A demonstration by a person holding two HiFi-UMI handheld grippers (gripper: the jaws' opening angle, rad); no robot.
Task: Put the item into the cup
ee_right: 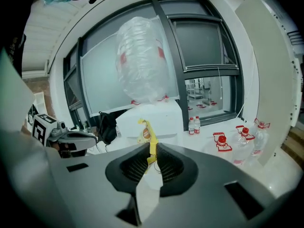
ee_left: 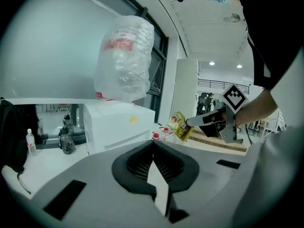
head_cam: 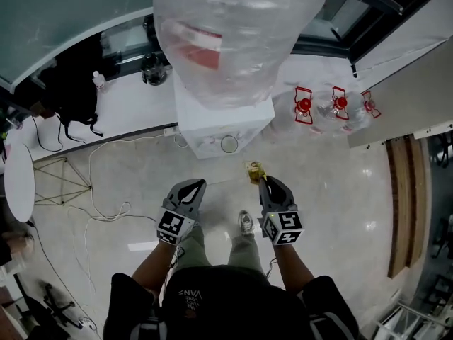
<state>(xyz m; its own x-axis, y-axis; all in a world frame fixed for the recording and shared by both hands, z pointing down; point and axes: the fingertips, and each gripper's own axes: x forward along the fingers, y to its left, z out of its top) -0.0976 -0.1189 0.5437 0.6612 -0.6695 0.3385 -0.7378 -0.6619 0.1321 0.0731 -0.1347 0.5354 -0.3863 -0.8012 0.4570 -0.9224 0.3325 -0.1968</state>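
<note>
A small yellow packet (head_cam: pixel 254 171) sticks up from my right gripper (head_cam: pixel 262 180), which is shut on its lower edge; the right gripper view shows the packet (ee_right: pixel 147 134) pinched between the pads. A white round cup (head_cam: pixel 229 144) sits on the ledge of a white water dispenser (head_cam: pixel 205 122), a short way ahead and left of the packet. My left gripper (head_cam: pixel 196 184) is shut with nothing in it, level with the right one above the floor. From the left gripper view, the right gripper (ee_left: pixel 190 123) and packet (ee_left: pixel 180 126) hang to the right of the dispenser (ee_left: pixel 118 127).
A big plastic-wrapped bottle (head_cam: pixel 233 34) tops the dispenser. Large water jugs with red handles (head_cam: pixel 304 106) stand on the sill to the right. A black backpack (head_cam: pixel 71 91) and a dark jug (head_cam: pixel 152 68) are at left. Cables (head_cam: pixel 106 211) trail over the floor.
</note>
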